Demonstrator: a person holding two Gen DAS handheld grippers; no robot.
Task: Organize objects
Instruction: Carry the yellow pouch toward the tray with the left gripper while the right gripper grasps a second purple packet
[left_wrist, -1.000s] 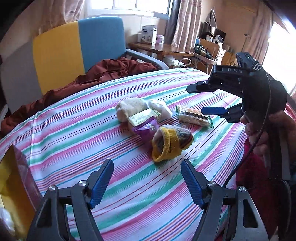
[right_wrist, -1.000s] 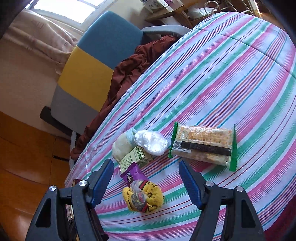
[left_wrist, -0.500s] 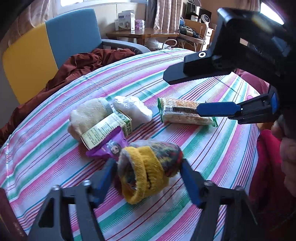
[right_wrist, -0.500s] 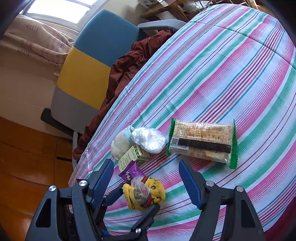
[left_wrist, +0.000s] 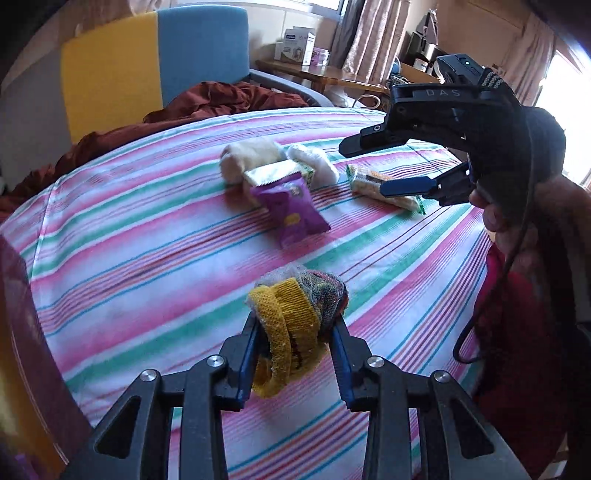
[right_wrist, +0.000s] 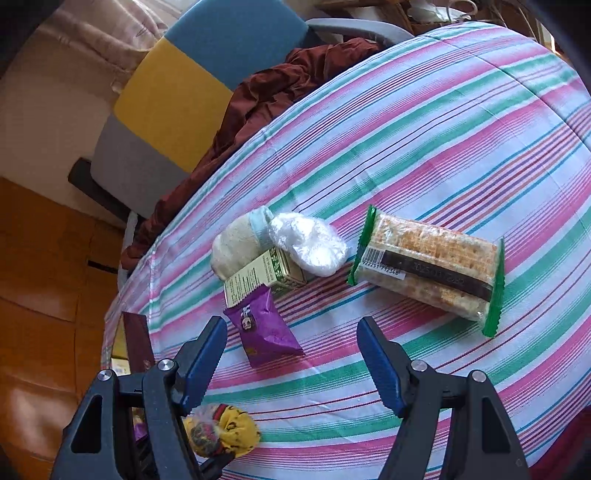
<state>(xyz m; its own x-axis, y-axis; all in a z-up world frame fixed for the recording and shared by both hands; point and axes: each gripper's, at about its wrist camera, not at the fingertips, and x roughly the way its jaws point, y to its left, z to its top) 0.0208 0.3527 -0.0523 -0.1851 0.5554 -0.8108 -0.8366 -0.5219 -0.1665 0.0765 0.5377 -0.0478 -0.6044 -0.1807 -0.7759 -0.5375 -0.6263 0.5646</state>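
My left gripper (left_wrist: 295, 328) is shut on a yellow sock bundle in clear wrap (left_wrist: 295, 314) and holds it above the striped tablecloth (left_wrist: 147, 236). The bundle also shows at the bottom left of the right wrist view (right_wrist: 221, 430). On the cloth lie a purple snack packet (right_wrist: 264, 326), a green box (right_wrist: 264, 275), a cream sock roll (right_wrist: 236, 245), a white wrapped bundle (right_wrist: 310, 243) and a cracker pack (right_wrist: 428, 266). My right gripper (right_wrist: 291, 358) is open and empty, hovering above the cloth near the purple packet; it also shows in the left wrist view (left_wrist: 369, 162).
A dark red and yellow box (right_wrist: 135, 341) stands at the table's left edge. A blue, yellow and grey chair (left_wrist: 147, 62) with a maroon cloth (left_wrist: 229, 99) stands behind the table. A wooden side table with boxes (left_wrist: 325, 74) is further back.
My left gripper closed on the yellow sock bundle and lifted it back away from the pile. The purple packet now lies uncovered. My right gripper stayed open, shifting slightly.
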